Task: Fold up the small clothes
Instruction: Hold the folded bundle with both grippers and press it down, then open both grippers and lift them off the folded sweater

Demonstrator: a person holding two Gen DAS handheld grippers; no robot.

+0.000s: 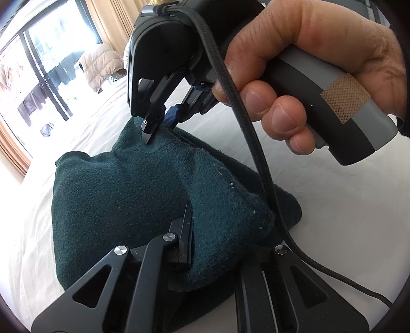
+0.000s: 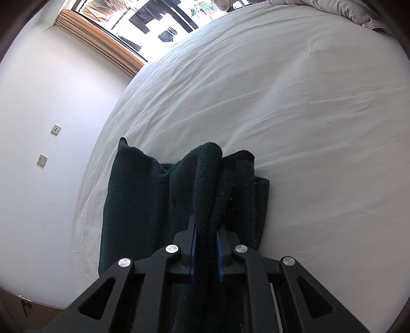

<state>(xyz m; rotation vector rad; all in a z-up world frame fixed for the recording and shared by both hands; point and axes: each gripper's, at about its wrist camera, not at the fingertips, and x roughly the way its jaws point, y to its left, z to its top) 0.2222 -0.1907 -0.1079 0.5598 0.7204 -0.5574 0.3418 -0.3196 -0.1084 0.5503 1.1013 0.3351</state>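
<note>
White bedsheet (image 2: 294, 107) carries the dark green garment (image 1: 133, 194) near its window-side edge, where the left gripper (image 1: 189, 230) and right gripper (image 2: 206, 246) each clench one bunched end, likely to carry that edge across the garment as a fold.

You have a white bed sheet (image 2: 294, 107) spread wide and lightly creased under everything. Beyond its far edge stands a large window (image 1: 38, 64) with dark frames, and dark clothes (image 2: 146, 15) hang outside it — too bright to tell more. Beige curtains (image 1: 107, 23) flank the glass. A puffy beige jacket (image 1: 101, 64) sits at the far side of the bed. Your white wall (image 2: 38, 107) carries two small switch plates (image 2: 55, 129) — one above the other.
</note>
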